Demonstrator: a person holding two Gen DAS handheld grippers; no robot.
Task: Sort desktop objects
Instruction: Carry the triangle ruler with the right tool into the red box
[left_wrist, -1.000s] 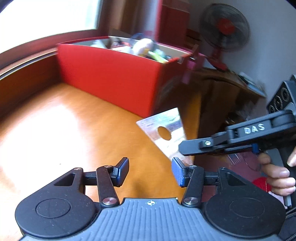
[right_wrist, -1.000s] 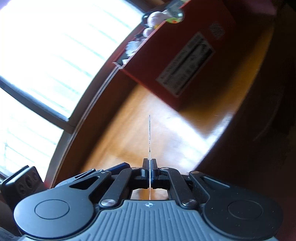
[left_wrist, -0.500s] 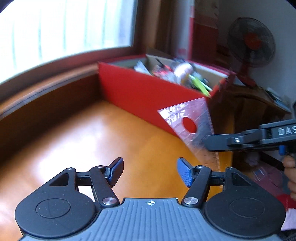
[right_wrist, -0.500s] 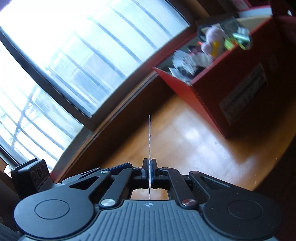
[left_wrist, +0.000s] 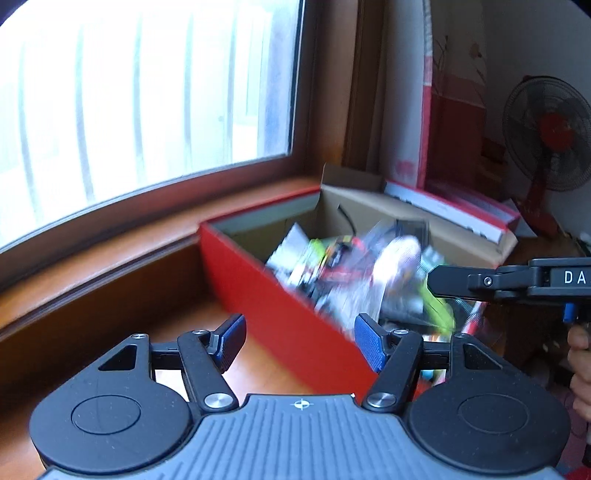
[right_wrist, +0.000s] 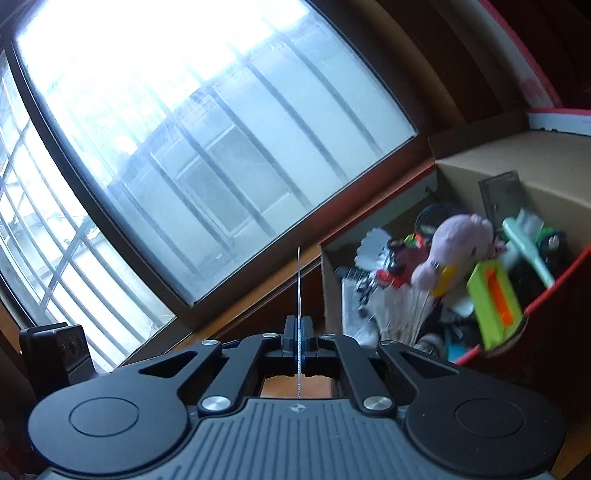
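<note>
while the clear plastic set square (right_wrist: 298, 295) is being pinched edge-on between the closed pads of the right gripper (right_wrist: 297, 328), it is being seen only as a thin upright line in the right wrist view, standing in front of the window (right_wrist: 177, 122). in the left wrist view the same set square (left_wrist: 364, 299) is showing as a blurred transparent sheet over the near rim of the red box (left_wrist: 280, 306), at the tip of the right gripper (left_wrist: 436, 282) coming in from the right edge. a person's fingers (left_wrist: 580, 354) are being seen on that gripper's handle.

the left gripper (left_wrist: 299, 341) is being held with its jaws well apart and nothing between the blue pads (left_wrist: 365, 345); it is pointed at the box's near red wall.

the red box (right_wrist: 554, 291) is being seen open and already filled with clutter: a pink plush toy (right_wrist: 458, 243), a lime green and orange item (right_wrist: 493, 299), a pale green tool (right_wrist: 528, 251), papers and dark bits too blurred to name. the box is resting on an orange wooden desk (left_wrist: 177, 325) beside the windowsill. a standing fan (left_wrist: 550, 133) is visible at far right, well apart from the box.
</note>
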